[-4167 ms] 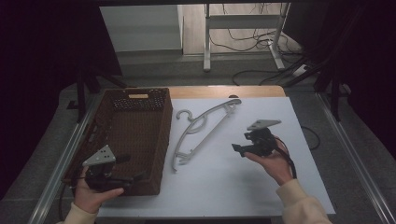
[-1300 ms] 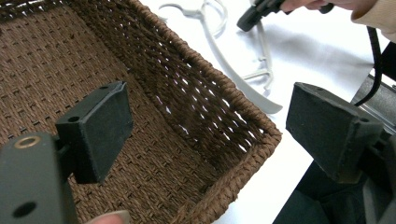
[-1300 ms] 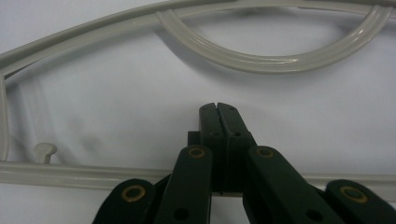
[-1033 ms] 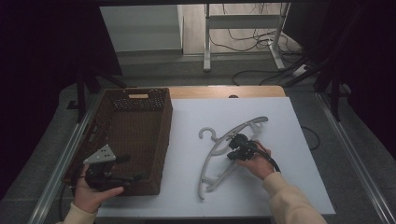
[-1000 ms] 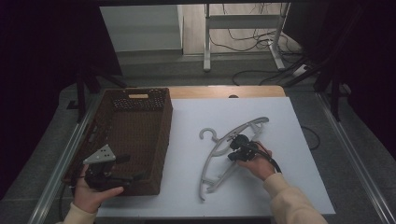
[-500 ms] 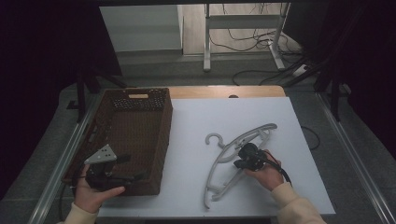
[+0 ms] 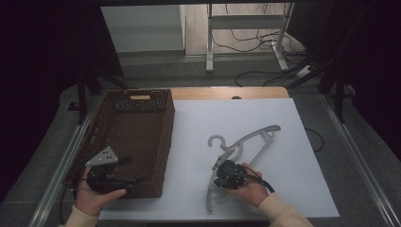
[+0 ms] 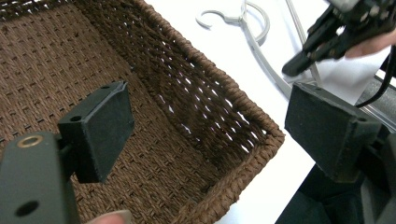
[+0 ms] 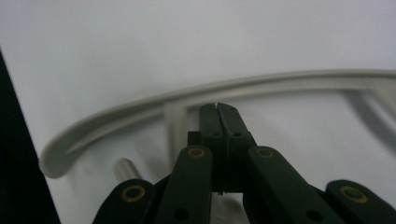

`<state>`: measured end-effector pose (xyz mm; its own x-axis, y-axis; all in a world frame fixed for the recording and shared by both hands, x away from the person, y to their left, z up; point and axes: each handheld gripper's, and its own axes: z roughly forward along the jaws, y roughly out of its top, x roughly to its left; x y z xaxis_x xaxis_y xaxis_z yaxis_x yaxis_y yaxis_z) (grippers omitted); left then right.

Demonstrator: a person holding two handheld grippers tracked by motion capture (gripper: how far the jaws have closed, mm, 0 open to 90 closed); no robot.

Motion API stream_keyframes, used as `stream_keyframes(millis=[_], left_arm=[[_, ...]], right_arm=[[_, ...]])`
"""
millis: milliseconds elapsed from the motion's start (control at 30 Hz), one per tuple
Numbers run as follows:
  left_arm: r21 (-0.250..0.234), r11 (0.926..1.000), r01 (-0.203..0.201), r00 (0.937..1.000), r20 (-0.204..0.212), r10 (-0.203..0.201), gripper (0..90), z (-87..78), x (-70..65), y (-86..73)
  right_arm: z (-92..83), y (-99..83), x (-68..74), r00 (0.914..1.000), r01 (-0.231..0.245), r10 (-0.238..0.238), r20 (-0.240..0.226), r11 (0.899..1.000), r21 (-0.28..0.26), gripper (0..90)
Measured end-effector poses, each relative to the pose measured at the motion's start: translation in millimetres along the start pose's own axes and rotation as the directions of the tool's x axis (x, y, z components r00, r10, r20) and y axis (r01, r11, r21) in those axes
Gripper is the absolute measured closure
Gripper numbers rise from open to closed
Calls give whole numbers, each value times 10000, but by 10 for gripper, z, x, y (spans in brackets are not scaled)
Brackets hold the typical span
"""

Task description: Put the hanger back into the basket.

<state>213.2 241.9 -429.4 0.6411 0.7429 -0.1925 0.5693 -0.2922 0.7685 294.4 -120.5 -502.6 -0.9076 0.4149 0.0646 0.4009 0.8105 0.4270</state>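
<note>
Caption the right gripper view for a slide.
Right gripper, jaws shut, tips at the grey hanger on the white table.

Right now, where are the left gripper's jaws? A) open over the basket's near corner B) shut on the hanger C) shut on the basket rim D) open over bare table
A: the left gripper stands open, its jaws set apart over the near corner of the brown woven basket, holding nothing.

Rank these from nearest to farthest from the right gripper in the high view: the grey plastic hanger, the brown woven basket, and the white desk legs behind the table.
1. Grey plastic hanger: right at the right gripper.
2. Brown woven basket: to its left.
3. White desk legs: far back, beyond the table.
</note>
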Motion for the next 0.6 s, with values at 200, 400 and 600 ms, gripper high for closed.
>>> stream_keyframes(millis=[200,400,600], left_arm=[[-18,10000,-2,10000,-21,2,156,-8,6,1],[10,10000,-11,10000,8,11,156,12,-6,8],[2,10000,-28,10000,9,28,156,3,-2,-3]], right_arm=[[104,91,108,9999,106,-107,53,9999,93,899],[225,271,291,9982,592,-592,-34,9982,-40,899],[206,313,229,9991,418,-421,-78,9987,-286,899]])
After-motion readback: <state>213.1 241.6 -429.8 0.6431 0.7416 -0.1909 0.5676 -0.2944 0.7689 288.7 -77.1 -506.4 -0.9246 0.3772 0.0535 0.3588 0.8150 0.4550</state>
